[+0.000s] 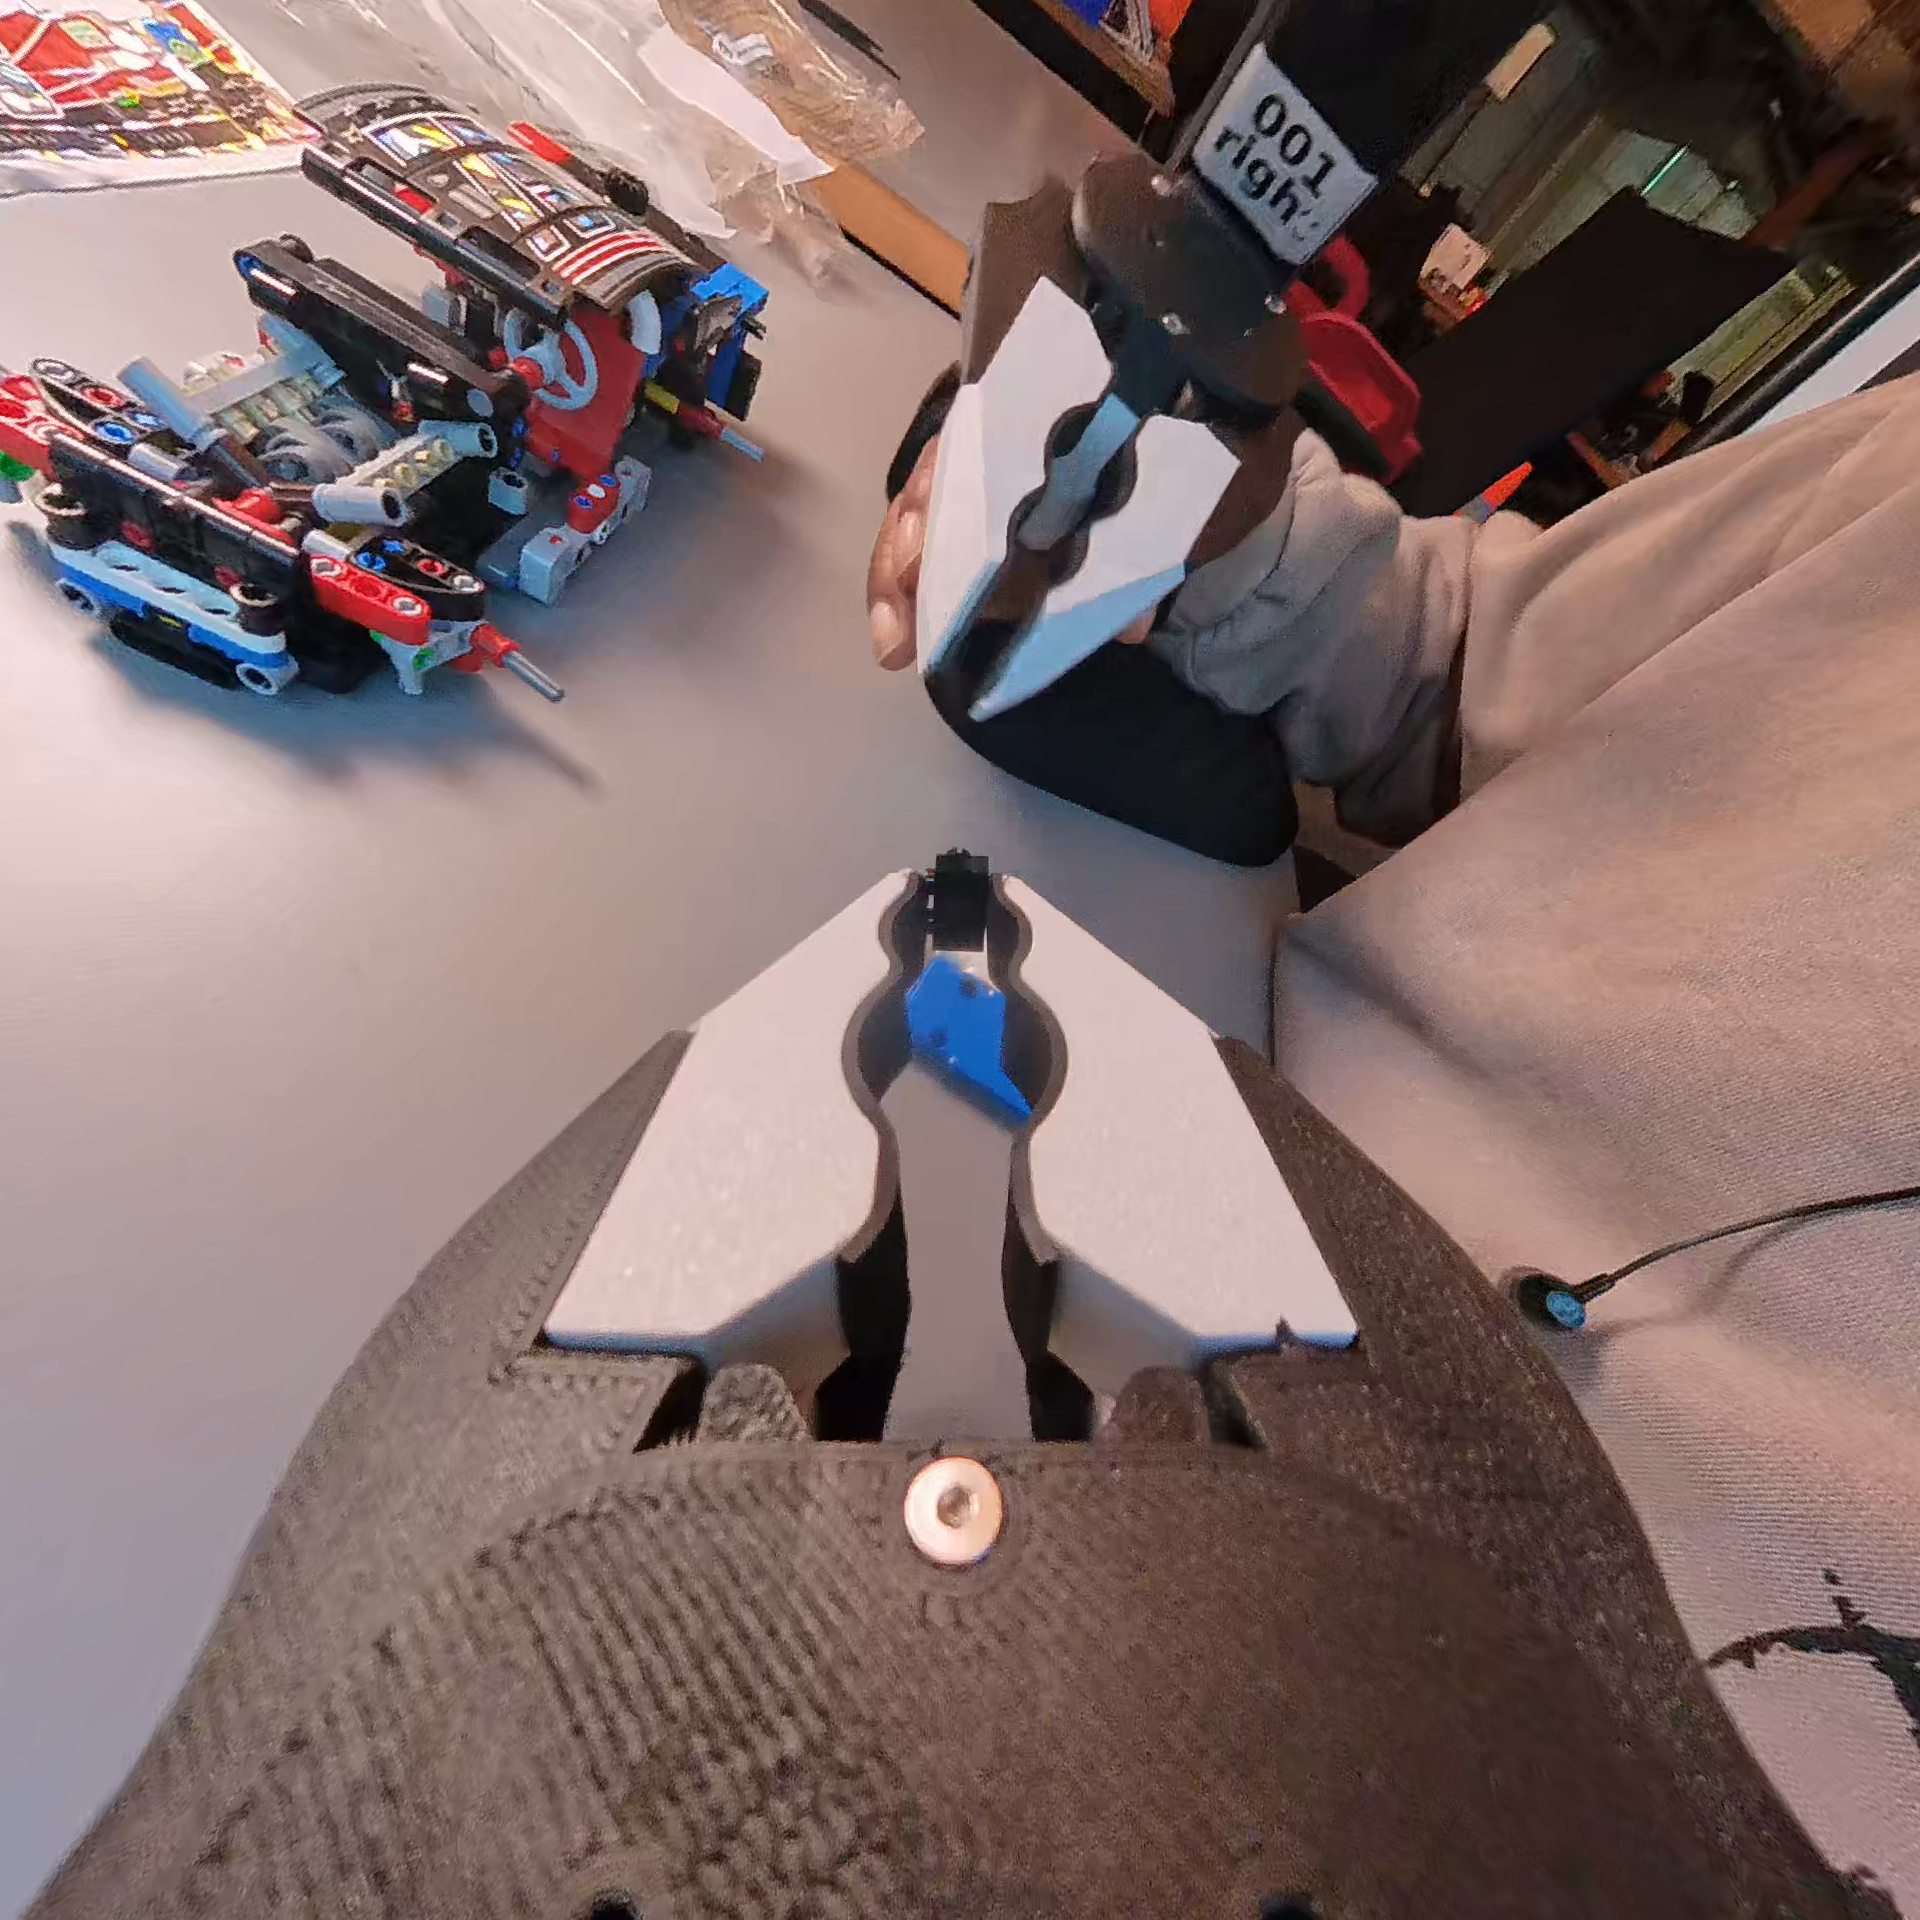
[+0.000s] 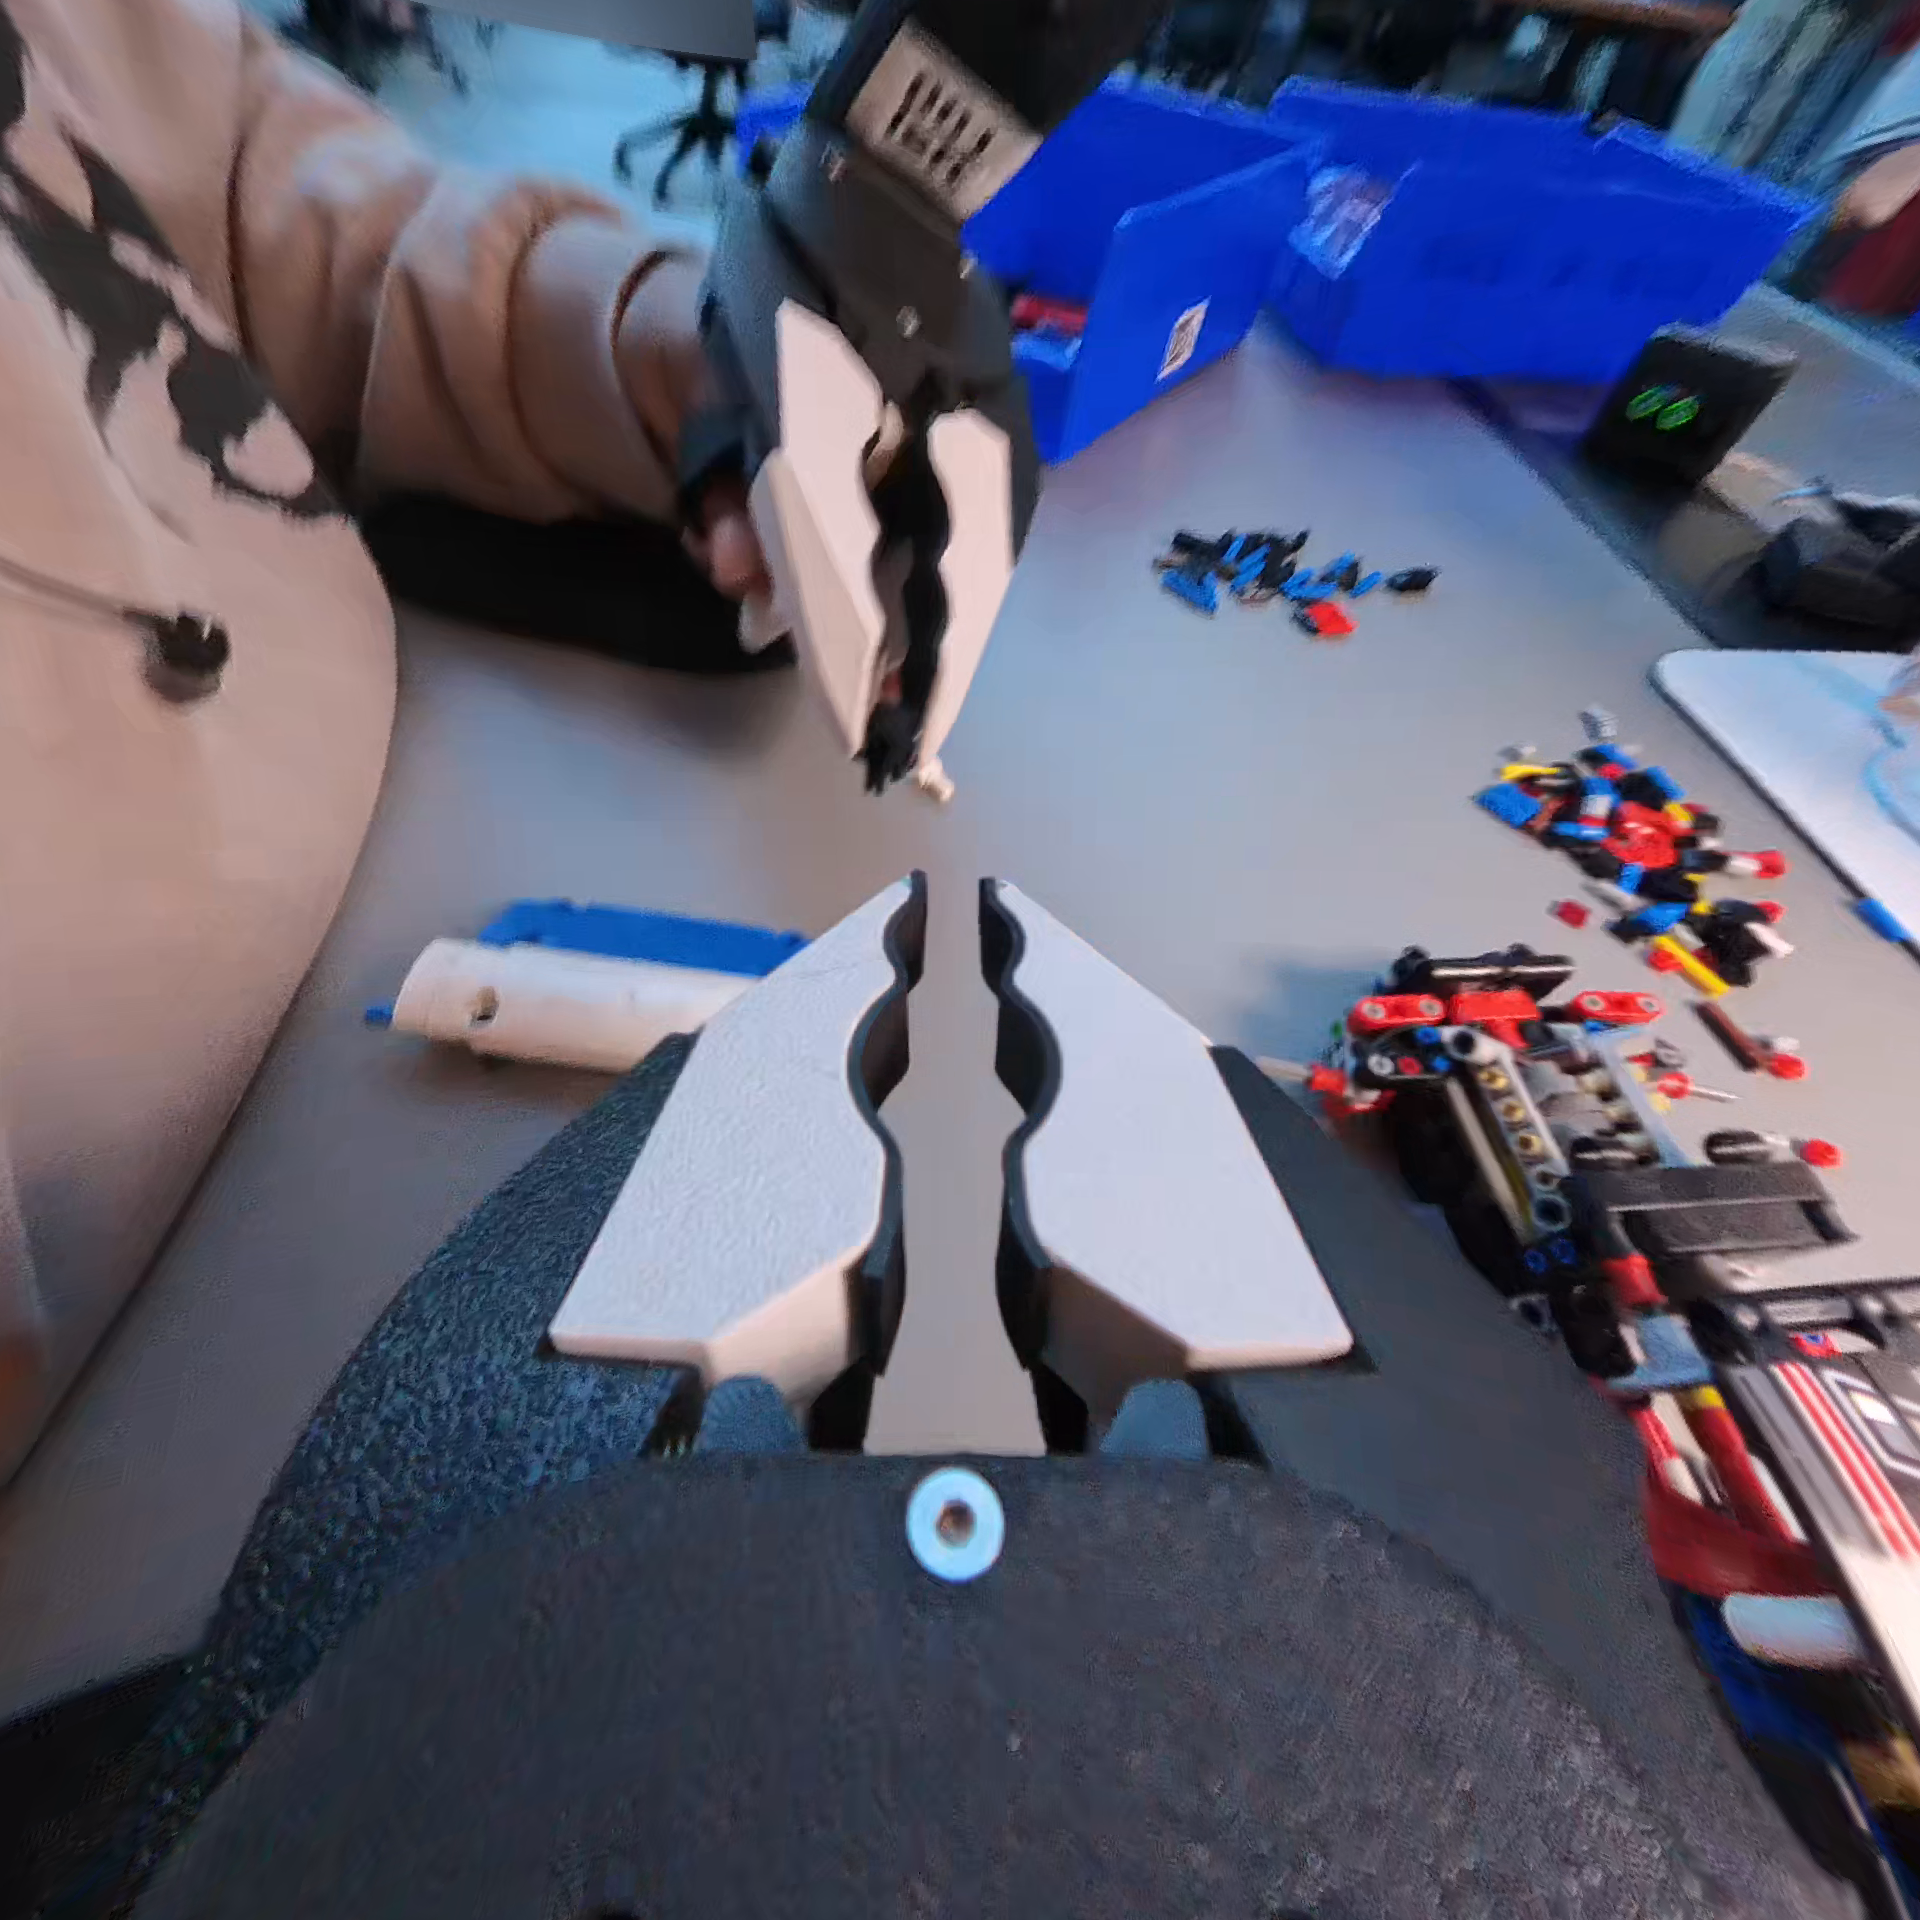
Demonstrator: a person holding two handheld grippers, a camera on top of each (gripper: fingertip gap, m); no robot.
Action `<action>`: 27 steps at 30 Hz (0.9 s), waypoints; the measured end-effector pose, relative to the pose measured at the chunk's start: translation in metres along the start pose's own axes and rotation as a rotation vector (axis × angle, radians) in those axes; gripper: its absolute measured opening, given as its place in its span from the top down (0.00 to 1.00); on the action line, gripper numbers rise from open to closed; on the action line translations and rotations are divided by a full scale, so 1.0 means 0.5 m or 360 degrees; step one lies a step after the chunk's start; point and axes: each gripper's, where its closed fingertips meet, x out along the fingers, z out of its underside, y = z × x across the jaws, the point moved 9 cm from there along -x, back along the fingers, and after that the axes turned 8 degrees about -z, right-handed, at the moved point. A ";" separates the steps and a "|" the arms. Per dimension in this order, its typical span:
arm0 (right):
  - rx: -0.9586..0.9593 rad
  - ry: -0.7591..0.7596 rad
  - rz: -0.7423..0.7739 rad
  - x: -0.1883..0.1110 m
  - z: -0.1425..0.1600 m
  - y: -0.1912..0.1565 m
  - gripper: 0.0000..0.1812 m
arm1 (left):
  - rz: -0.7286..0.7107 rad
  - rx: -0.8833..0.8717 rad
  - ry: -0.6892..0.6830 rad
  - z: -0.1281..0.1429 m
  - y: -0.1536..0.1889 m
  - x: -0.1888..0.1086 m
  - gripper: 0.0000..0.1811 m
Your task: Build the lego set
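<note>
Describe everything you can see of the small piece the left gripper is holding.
The small piece sits clamped between the fingers of the left gripper, above the grey table. It looks like hard plastic in two parts: a blue angled part lodged in the rounded notch of the pads, and a black part running forward, poking just past the fingertips. In the right wrist view the black end shows at the tips, with a pale peg beside it. The rest is hidden.
</note>
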 end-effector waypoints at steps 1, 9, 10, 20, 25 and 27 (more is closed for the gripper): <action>-0.0056 -0.0135 -0.0084 0.003 0.006 -0.013 0.91 | -0.0016 0.0013 -0.0008 0.003 -0.001 -0.003 0.95; -0.0740 -0.0916 -0.0500 0.074 0.014 -0.087 0.55 | -0.0087 0.0064 -0.0193 0.020 -0.014 0.002 0.95; -0.0806 -0.0952 -0.0578 0.089 0.010 -0.091 0.56 | -0.0101 0.0088 -0.0219 0.020 -0.016 0.006 0.95; -0.0433 -0.1076 -0.1145 0.154 -0.001 -0.040 0.68 | -0.0046 0.0048 0.0017 0.014 -0.013 -0.037 0.95; 0.0366 -0.0799 -0.1093 0.112 0.010 0.019 0.69 | 0.0064 0.0305 0.0089 0.033 0.030 -0.071 0.95; 0.0696 -0.0636 -0.1069 0.092 0.016 0.044 0.69 | 0.0039 0.0413 0.0076 0.042 0.041 -0.069 0.95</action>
